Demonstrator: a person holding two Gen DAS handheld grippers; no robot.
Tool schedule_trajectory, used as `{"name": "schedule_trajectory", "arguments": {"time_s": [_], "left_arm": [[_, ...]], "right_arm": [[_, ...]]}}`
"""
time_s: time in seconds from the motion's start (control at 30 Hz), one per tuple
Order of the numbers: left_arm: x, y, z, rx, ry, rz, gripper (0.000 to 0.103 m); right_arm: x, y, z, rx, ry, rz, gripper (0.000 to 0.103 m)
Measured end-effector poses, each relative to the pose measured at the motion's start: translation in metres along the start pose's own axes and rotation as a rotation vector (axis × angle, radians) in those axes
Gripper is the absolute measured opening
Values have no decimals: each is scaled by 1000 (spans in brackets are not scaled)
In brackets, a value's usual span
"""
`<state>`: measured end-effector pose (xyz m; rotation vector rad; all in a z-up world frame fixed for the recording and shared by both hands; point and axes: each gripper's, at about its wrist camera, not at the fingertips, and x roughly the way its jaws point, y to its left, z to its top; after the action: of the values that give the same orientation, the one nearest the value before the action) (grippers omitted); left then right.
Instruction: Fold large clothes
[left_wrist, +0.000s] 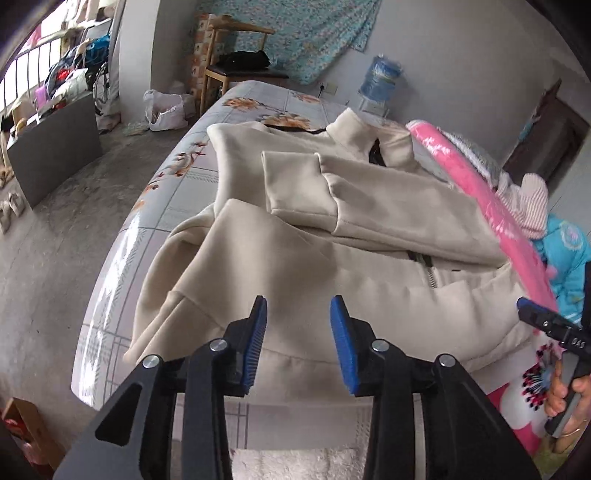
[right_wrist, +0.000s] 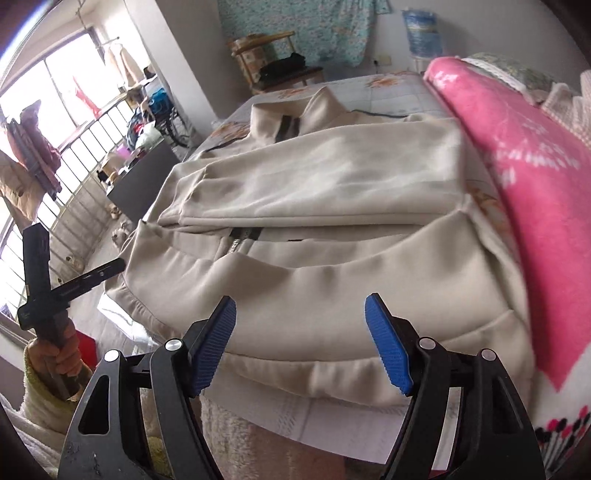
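Note:
A cream zip-up jacket (left_wrist: 295, 251) lies on the bed with both sleeves folded across its front; it also shows in the right wrist view (right_wrist: 314, 229). My left gripper (left_wrist: 298, 310) is open and empty, just above the jacket's near hem. My right gripper (right_wrist: 300, 306) is open and empty, over the hem too. The right gripper also shows at the right edge of the left wrist view (left_wrist: 535, 314), and the left gripper's body shows at the left of the right wrist view (right_wrist: 40, 280).
The bed (left_wrist: 173, 177) has a floral checked sheet. A pink blanket (right_wrist: 524, 155) lies along the jacket's right side. A wooden chair (left_wrist: 236, 70), a white bag (left_wrist: 162, 110) and a grey panel (left_wrist: 55, 151) stand on the concrete floor to the left.

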<state>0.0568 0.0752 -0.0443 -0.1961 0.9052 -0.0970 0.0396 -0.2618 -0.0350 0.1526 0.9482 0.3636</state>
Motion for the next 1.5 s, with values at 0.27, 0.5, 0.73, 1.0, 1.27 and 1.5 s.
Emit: {"name": "schedule_trajectory", "arguments": {"time_s": [0.27,0.5,0.73,1.0,1.27,1.5], "left_arm": [[36,-4,7,71,-4,151,19],[33,-2,6,98,-44,162,2],[-11,-6,24,106,-211,166,2],[31,-6,26,162,-148,231,2],[50,-6,15,190,-130,278,3],[53,-10,14,227,-126,313,3]], "right_arm": [[46,44,9,-98,63,13,67],[59,56,8,-162,69,-33,3],[13,85,24,-249,-123,-118,2],[60,80,26,-292,-97,-215,2],[85,70,19,-278,-80,-222,3],[52,40,22,-150,-91,-108,42]]}}
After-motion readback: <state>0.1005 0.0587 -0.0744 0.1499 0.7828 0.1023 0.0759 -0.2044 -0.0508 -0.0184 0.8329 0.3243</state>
